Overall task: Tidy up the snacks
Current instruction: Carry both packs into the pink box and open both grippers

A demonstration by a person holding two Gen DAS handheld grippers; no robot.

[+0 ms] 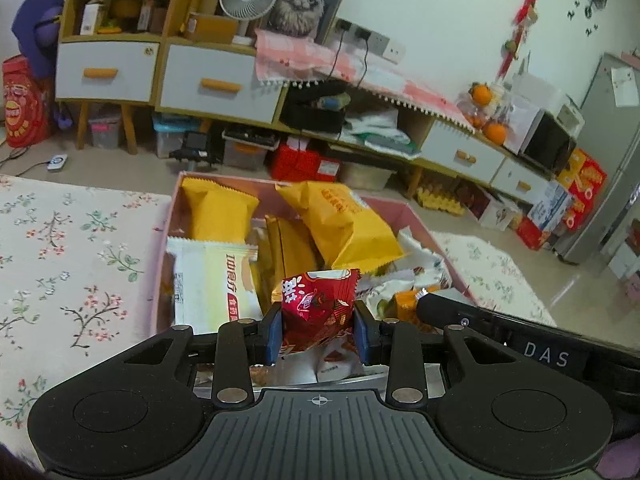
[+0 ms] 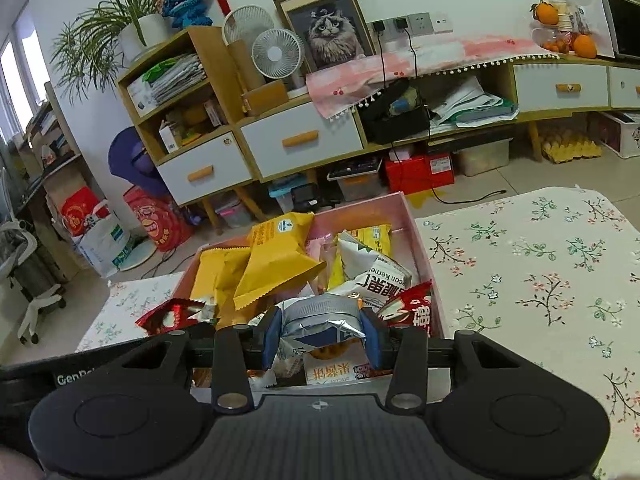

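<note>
A pink box (image 1: pixel 420 218) (image 2: pixel 404 216) on the floral tablecloth holds several snack packets: yellow ones (image 1: pixel 218 210) (image 2: pixel 280 264), a white one (image 1: pixel 212 280) and a white printed one (image 2: pixel 376 272). My left gripper (image 1: pixel 318 322) is shut on a red snack packet (image 1: pixel 318 304), held just above the heap in the box. My right gripper (image 2: pixel 320 334) is shut on a silver-grey snack packet (image 2: pixel 320 314), also over the box. The right gripper's black body (image 1: pixel 480 316) shows at the left view's right side. The left gripper's red packet (image 2: pixel 172 316) shows at the right view's left.
The floral tablecloth (image 1: pixel 60 260) (image 2: pixel 540 280) spreads on both sides of the box. Behind stands a wooden cabinet with white drawers (image 1: pixel 216 84) (image 2: pixel 300 140), fans, a cat picture (image 2: pixel 332 36), storage boxes on the floor and a fridge (image 1: pixel 608 152).
</note>
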